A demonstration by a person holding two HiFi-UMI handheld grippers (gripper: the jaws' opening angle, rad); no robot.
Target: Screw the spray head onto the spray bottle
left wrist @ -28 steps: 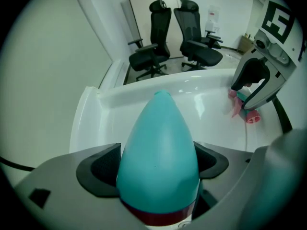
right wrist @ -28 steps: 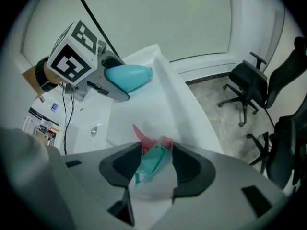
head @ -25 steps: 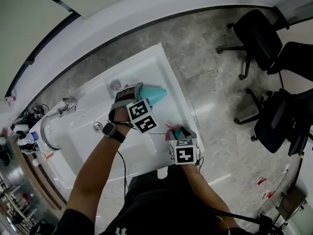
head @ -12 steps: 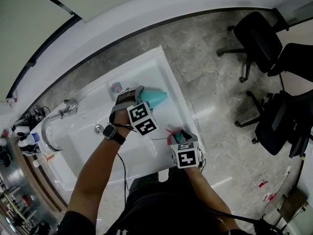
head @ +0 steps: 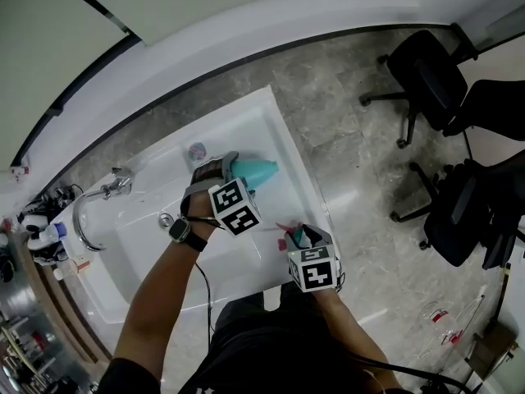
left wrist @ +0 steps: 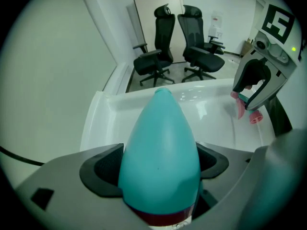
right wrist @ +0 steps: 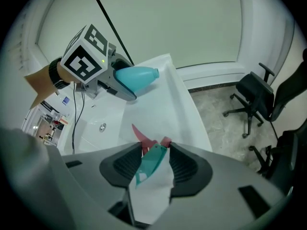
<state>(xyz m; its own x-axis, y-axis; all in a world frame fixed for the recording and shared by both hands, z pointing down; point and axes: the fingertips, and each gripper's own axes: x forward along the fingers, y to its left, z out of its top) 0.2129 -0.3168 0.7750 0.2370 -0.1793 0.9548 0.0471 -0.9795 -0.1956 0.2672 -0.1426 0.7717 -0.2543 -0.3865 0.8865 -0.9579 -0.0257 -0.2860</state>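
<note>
Teal tapered bottle (left wrist: 160,143) grasped in left gripper (head: 225,171) jaws over white tub (head: 283,130); teal-and-white, pink-triggered spray head (right wrist: 152,158) grasped in right gripper (head: 299,238) jaws nearby, apart.

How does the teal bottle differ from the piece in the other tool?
The spray bottle is bigger, smooth and all teal; the spray head is smaller, teal and white with a pink trigger. The bottle sits in the left gripper, the head in the right gripper. Both are clamped.

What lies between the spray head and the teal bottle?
Only bare white basin between spray head and bottle, as the right gripper view shows.
</note>
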